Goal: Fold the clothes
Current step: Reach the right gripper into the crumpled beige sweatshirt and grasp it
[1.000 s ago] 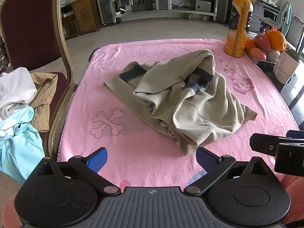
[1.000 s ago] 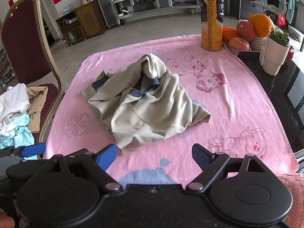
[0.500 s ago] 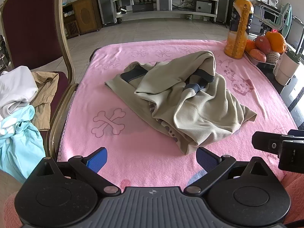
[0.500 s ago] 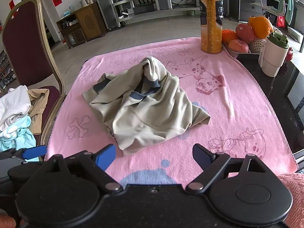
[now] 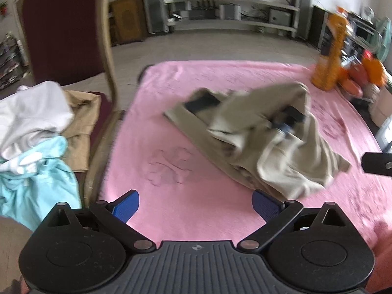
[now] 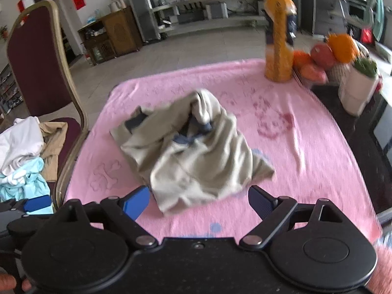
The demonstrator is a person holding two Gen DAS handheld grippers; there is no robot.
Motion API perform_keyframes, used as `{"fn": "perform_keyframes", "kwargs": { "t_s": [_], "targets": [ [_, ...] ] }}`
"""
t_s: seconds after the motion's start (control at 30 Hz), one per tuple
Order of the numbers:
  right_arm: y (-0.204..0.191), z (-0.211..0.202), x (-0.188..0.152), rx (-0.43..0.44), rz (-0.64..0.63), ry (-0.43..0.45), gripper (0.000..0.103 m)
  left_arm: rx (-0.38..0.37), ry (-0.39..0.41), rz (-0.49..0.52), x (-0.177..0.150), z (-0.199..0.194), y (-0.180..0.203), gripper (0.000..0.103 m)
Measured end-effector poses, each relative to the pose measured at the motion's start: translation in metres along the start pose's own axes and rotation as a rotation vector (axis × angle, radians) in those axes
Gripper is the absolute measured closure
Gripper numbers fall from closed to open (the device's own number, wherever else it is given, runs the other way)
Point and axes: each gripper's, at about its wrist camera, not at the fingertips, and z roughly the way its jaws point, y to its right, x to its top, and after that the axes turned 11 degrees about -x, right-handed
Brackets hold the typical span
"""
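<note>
A crumpled beige garment [image 5: 259, 137] with dark blue trim lies in a heap on the pink blanket [image 5: 186, 166] that covers the table. In the right wrist view the same garment [image 6: 193, 152] sits just beyond the fingers. My left gripper [image 5: 196, 205] is open, low over the blanket's near edge, with the garment's hem close to its right fingertip. My right gripper [image 6: 198, 202] is open too, its blue pads on either side of the garment's near corner, nothing held. Both views are blurred by motion.
A maroon chair [image 6: 36, 66] at the left holds a pile of white, tan and light blue clothes [image 5: 31, 134]. An orange juice bottle [image 6: 279, 39], fruit [image 6: 325, 51] and a white cup [image 6: 357, 90] stand at the table's far right.
Both grippers have moved forward and lower toward the garment, which now looks larger and nearer the fingertips. The left view has swung slightly left. Both stay open.
</note>
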Motion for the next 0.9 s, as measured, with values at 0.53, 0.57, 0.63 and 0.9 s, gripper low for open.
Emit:
{"fn": "perform_keyframes", "kwargs": {
  "t_s": [0.53,0.57,0.63,0.9],
  "targets": [
    [-0.04,0.107,0.071,-0.031,0.027,-0.078,0.046,0.003,0.016,-0.087,-0.004,0.04,-0.045,0.02],
    [-0.041,0.111,0.072,-0.041,0.012,-0.082,0.044,-0.003,0.023,-0.082,-0.005,0.041,-0.045,0.02],
    [-0.042,0.115,0.074,-0.062,-0.011,-0.085,0.043,-0.007,0.013,-0.084,-0.004,0.045,-0.045,0.02],
    [-0.039,0.125,0.106,-0.116,-0.101,-0.046,0.031,-0.054,0.011,-0.137,-0.002,0.05,-0.054,0.022]
  ]
}}
